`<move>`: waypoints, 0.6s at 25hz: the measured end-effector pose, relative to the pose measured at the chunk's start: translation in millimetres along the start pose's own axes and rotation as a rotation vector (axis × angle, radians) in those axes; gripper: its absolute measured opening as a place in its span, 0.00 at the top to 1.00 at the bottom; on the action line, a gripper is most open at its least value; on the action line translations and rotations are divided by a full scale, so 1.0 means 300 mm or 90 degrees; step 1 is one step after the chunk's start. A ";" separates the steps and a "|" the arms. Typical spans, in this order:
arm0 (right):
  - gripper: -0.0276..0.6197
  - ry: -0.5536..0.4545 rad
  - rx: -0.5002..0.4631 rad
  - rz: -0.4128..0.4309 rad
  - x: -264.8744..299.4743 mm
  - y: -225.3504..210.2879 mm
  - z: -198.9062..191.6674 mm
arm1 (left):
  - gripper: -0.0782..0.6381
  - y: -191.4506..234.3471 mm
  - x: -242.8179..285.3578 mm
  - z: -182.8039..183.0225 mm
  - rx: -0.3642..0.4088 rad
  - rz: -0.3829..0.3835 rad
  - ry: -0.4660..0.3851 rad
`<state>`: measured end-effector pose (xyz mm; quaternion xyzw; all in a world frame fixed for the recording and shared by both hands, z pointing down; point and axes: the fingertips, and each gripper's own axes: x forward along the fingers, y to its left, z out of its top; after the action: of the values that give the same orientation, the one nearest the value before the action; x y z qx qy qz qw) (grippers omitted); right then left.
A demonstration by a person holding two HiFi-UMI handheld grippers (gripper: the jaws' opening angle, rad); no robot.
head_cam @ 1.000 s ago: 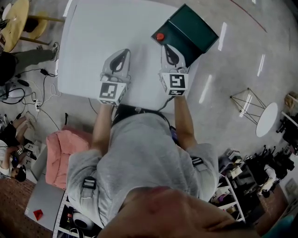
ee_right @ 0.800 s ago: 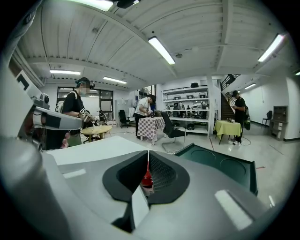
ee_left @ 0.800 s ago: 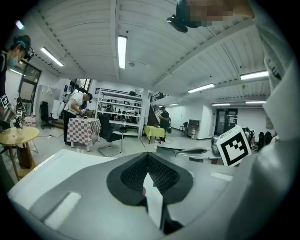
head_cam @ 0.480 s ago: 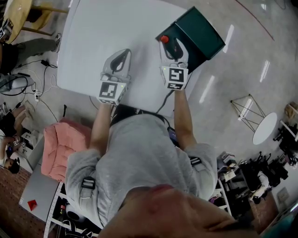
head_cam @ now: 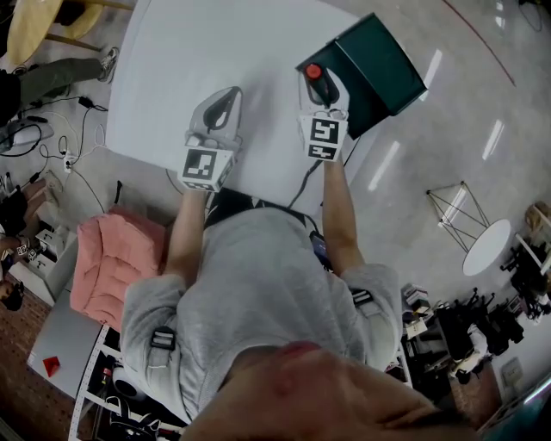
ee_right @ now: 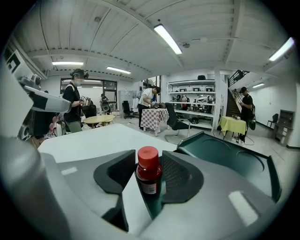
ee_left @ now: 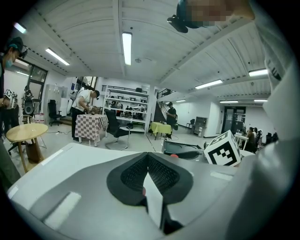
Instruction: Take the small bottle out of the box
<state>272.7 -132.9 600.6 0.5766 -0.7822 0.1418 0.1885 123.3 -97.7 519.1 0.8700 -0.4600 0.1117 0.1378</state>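
A small dark bottle with a red cap [head_cam: 313, 72] stands in the near corner of the dark green box [head_cam: 383, 65] at the white table's [head_cam: 189, 52] right edge. My right gripper [head_cam: 318, 80] reaches into that corner. In the right gripper view the bottle [ee_right: 149, 176] stands upright between the spread jaws of the right gripper [ee_right: 149, 165], close to both pads, and I see no squeeze on it. The box [ee_right: 225, 154] lies beyond. My left gripper [head_cam: 229, 94] rests on the table left of the box, its jaws [ee_left: 146, 155] shut and empty.
The box overhangs the table's right edge. On the floor lie a pink cushion [head_cam: 112, 267], a round white stool [head_cam: 486, 245], a wire frame [head_cam: 456, 194], cables and a wooden round table [head_cam: 34, 26]. People stand far off in both gripper views.
The right gripper has moved forward to the box corner and its jaws have opened from shut; the bottle now stands between them. The left gripper has stayed put.
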 end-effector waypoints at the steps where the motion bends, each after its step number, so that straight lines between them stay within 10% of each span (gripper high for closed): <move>1: 0.69 0.002 0.001 0.000 0.002 0.000 -0.003 | 0.87 0.002 -0.001 0.000 0.000 0.001 -0.001; 15: 0.74 0.007 -0.012 -0.009 -0.010 -0.001 0.008 | 0.87 0.037 -0.053 0.031 0.002 0.018 -0.026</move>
<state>273.4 -131.5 597.2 0.5797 -0.7782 0.1361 0.1996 105.8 -94.6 506.8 0.8659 -0.4745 0.0963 0.1256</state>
